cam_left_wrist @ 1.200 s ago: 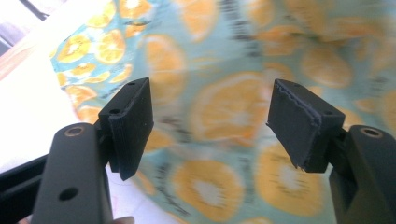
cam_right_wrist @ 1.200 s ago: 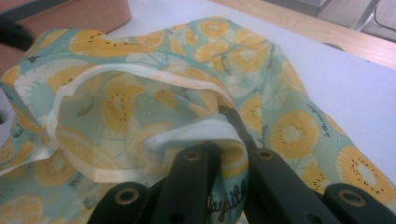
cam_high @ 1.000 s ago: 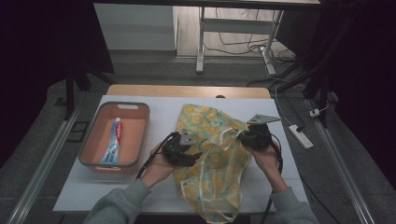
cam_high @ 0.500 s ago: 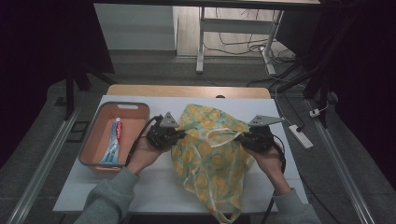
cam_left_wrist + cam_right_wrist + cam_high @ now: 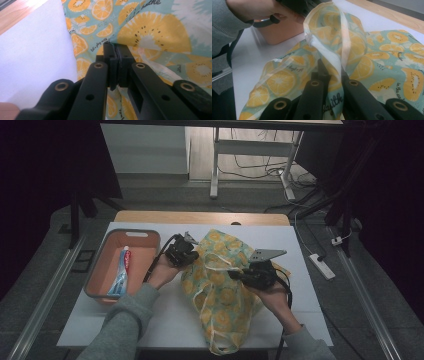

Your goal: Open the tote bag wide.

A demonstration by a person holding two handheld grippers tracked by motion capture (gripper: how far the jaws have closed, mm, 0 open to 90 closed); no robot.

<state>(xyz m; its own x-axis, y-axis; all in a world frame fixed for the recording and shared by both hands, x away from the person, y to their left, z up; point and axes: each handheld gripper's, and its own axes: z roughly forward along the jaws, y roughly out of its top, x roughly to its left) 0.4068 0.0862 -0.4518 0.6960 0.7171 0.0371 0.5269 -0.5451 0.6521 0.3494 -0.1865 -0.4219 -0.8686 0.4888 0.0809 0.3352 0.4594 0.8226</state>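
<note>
On the orange-print bag (image 5: pixel 155 32) you can read scraps of black script: "bathe" at the top edge of your left gripper view, and "let's play with" running slantwise just above the jaws; in your right gripper view the same bag (image 5: pixel 387 50) shows "faith" between the jaws (the lettering on the toothpaste tube (image 5: pixel 121 272) is too small to read)

Left gripper (image 5: pixel 192 256) has moved up-left — bag (image 5: pixel 225 295) spread wider.

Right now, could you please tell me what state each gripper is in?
Left gripper: shut on the orange-print bag, pinching its fabric near the left edge.
Right gripper: shut on the bag, with its cloth caught between the jaws.
</note>
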